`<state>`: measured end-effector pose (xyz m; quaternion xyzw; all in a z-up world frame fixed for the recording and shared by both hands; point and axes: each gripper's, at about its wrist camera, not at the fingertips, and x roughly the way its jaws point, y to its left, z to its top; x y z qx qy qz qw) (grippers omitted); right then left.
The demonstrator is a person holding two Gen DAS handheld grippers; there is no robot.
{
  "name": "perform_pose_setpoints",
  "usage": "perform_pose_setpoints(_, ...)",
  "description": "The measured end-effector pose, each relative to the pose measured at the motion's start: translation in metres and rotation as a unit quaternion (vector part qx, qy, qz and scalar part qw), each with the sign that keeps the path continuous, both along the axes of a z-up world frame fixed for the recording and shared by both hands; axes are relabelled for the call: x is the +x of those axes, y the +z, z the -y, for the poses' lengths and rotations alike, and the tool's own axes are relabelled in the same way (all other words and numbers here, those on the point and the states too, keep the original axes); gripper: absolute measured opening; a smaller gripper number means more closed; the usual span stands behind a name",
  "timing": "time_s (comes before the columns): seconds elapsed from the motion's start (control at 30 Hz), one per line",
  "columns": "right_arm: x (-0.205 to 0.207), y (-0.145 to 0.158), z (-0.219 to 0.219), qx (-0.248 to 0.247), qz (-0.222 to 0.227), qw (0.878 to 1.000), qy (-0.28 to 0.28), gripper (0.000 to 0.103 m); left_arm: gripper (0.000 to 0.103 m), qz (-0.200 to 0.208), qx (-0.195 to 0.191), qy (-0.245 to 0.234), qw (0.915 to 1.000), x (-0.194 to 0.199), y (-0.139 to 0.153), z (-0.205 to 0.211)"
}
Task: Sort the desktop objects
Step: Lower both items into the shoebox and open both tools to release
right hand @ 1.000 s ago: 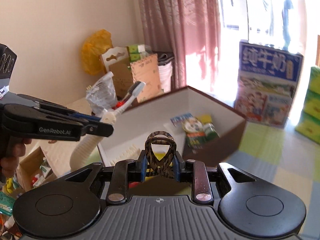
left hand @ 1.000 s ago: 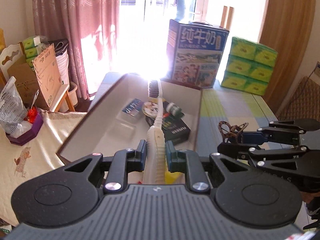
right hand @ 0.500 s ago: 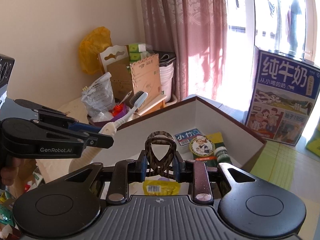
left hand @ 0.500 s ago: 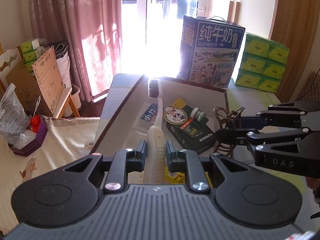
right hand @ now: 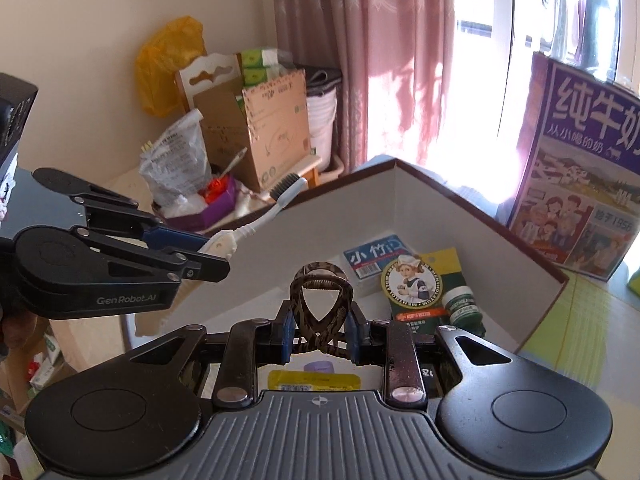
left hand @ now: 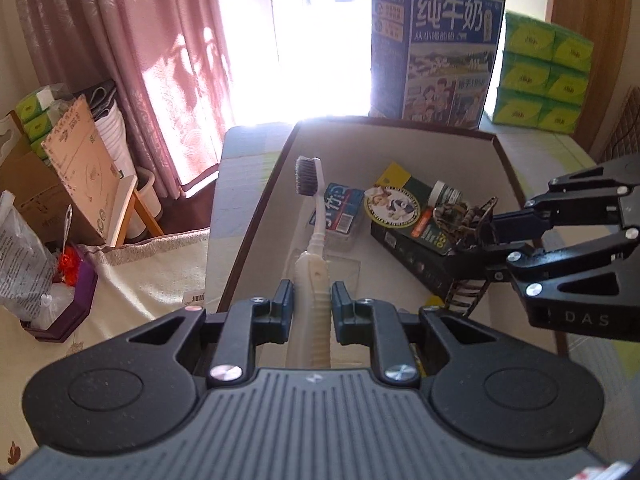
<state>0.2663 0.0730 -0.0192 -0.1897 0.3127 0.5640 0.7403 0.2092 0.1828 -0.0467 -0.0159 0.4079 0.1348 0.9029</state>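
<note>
My left gripper (left hand: 312, 300) is shut on a white toothbrush (left hand: 311, 216) with dark bristles, held above the left part of the white box (left hand: 400, 128). My right gripper (right hand: 319, 332) is shut on a leopard-print hair clip (right hand: 320, 304), held above the box's near part. In the left wrist view the right gripper (left hand: 476, 248) with the clip (left hand: 460, 220) hangs over the box's right side. In the right wrist view the left gripper (right hand: 212, 256) and the toothbrush (right hand: 276, 200) show at left. The box (right hand: 440, 200) holds a blue packet (right hand: 372, 256), a green carded jar (right hand: 424, 288) and a yellow packet (right hand: 312, 380).
A blue milk carton (left hand: 436, 52) and green tissue packs (left hand: 544, 76) stand behind the box on the checked table. Cardboard boxes (left hand: 76, 164), a plastic bag (left hand: 20, 248) and a purple tray (left hand: 68, 312) lie at left, beyond the table edge. Pink curtains (left hand: 152, 60) hang behind.
Both grippers have moved forward over the box, still holding the toothbrush and the clip. The right gripper has come further left, over the box's right side.
</note>
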Motion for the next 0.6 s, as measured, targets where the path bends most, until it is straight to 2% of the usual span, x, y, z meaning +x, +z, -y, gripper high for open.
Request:
perform_pose_setpoints(0.37, 0.014, -0.024, -0.027, -0.037, -0.024, 0.999, -0.015, 0.023, 0.016, -0.055, -0.007, -0.016, 0.9983, 0.03, -0.044, -0.02)
perform_pose_setpoints(0.6, 0.02, -0.033, -0.037, -0.054, -0.034, 0.998, -0.02, 0.023, 0.017, -0.066, -0.017, -0.022, 0.9974, 0.039, -0.055, -0.024)
